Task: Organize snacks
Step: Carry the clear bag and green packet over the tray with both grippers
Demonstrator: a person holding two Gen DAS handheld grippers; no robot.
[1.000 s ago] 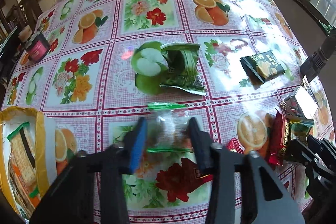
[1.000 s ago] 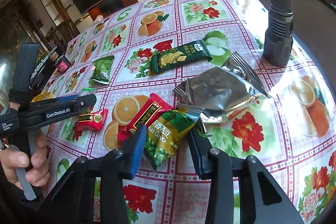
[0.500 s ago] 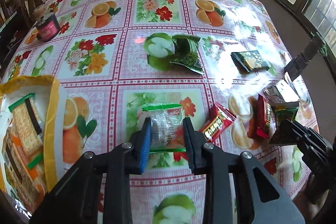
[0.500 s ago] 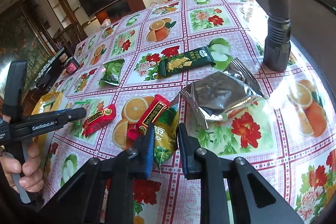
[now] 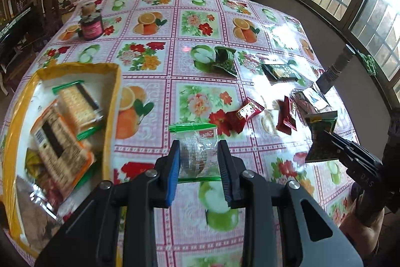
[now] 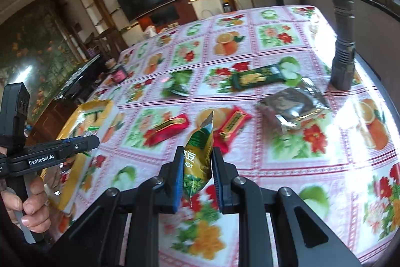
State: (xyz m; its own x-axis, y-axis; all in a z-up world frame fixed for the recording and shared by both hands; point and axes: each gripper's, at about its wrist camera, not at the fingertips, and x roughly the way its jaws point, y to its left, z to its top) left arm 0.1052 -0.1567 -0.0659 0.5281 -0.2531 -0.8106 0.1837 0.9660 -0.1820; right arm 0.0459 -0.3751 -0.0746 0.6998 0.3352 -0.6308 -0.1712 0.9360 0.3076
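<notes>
Overhead, both tongs (image 5: 198, 162) (image 6: 196, 167) grip snack packets above the fruit-patterned tablecloth (image 5: 207, 24).

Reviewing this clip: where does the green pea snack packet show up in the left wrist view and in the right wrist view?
Left wrist view: green pea packet at the right edge, clamped in the right gripper.
Right wrist view: lower centre, upright between the fingers.
Shared landmark: the black flashlight standing beyond the silver foil bag.

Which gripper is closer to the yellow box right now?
Left. The left gripper, shut on a clear snack packet, hangs just right of the yellow box. The right gripper, shut on a green pea packet, is farther right, beyond the red snacks.
</notes>
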